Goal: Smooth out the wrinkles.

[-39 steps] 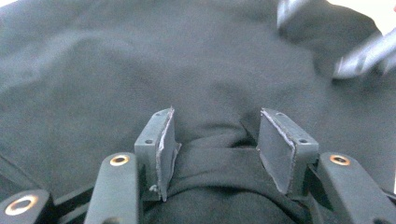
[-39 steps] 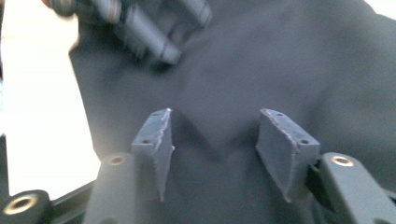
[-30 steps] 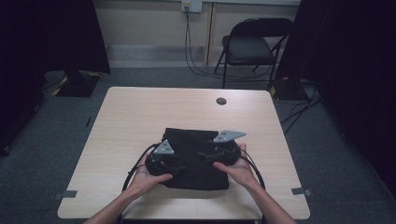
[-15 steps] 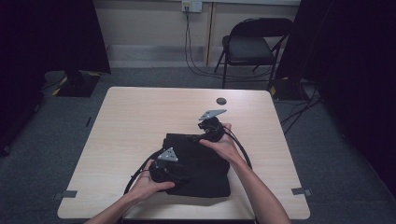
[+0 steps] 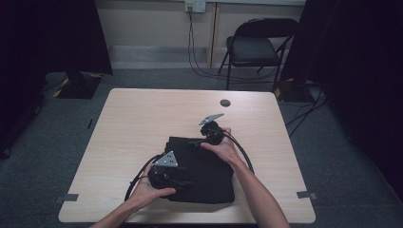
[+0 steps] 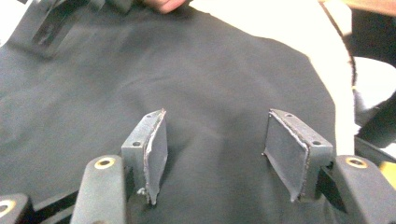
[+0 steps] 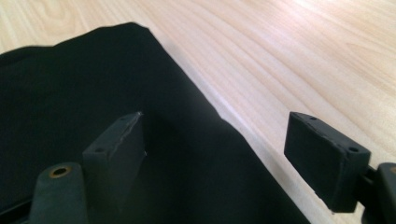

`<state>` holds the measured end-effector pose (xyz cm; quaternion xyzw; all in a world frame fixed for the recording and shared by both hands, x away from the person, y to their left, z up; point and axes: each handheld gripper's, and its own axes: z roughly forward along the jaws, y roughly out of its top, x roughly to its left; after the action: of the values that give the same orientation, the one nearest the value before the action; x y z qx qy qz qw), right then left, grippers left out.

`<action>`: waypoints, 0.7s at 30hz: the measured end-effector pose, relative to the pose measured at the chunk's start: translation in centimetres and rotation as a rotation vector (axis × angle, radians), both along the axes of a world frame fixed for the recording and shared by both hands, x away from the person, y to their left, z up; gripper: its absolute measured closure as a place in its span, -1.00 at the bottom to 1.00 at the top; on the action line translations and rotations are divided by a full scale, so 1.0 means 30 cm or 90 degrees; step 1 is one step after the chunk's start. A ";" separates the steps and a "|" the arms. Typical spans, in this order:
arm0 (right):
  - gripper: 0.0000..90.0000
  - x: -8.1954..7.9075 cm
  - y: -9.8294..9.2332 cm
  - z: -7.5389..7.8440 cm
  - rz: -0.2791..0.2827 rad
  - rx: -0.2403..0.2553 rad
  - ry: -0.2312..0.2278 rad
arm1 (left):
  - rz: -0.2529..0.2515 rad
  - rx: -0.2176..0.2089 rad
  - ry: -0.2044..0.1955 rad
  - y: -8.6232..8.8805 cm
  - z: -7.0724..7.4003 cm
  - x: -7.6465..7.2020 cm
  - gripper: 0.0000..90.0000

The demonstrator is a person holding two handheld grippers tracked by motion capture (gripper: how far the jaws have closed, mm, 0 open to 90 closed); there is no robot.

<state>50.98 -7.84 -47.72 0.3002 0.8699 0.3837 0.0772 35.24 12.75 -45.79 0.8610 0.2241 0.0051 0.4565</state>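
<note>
A folded black cloth (image 5: 204, 175) lies on the near middle of the light wooden table (image 5: 142, 123). My left gripper (image 5: 184, 179) rests at the cloth's near left side, and in the left gripper view it (image 6: 215, 144) stands open just above the dark cloth (image 6: 210, 79). At the cloth's far edge is my right gripper (image 5: 197, 141). Its jaws have just been opening, and in the right gripper view it (image 7: 215, 144) is open across the cloth's edge, one jaw over the cloth (image 7: 70, 84) and the other over bare wood (image 7: 303, 60). Neither gripper pinches any fabric.
A small dark round disc (image 5: 225, 102) sits near the table's far edge. A black folding chair (image 5: 259, 47) stands behind the table, with wall cables (image 5: 195, 52) beside it. Gripper cables loop over the table on both sides of the cloth. Bare wood stretches left and far.
My right gripper has moved from the cloth's near right side to its far edge. The left gripper has barely shifted. The cloth lies as before.
</note>
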 end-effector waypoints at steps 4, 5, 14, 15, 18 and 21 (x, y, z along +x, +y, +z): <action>-0.53 -0.008 -0.019 0.002 0.011 -0.002 0.010 | -0.005 0.034 0.019 -0.031 -0.035 -0.004 -0.15; -0.52 -0.012 -0.024 -0.001 0.013 -0.006 0.012 | -0.004 0.044 0.018 -0.037 -0.044 -0.004 -0.18; -0.68 -0.032 -0.031 -0.058 0.014 -0.031 0.010 | 0.008 0.066 0.034 -0.053 -0.079 0.017 -0.23; -0.68 -0.031 -0.030 -0.057 0.015 -0.032 0.010 | 0.008 0.069 0.033 -0.054 -0.079 0.018 -0.23; -0.66 -0.033 -0.031 -0.059 0.019 -0.031 0.005 | 0.008 0.070 0.033 -0.055 -0.080 0.019 -0.23; -0.45 -0.046 -0.032 -0.054 0.022 -0.024 0.010 | 0.011 0.069 0.039 -0.055 -0.082 0.021 -0.23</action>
<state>49.60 -8.79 -49.35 0.2863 0.8827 0.3661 0.0697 35.88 11.09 -48.24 0.8822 0.2446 -0.0053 0.4023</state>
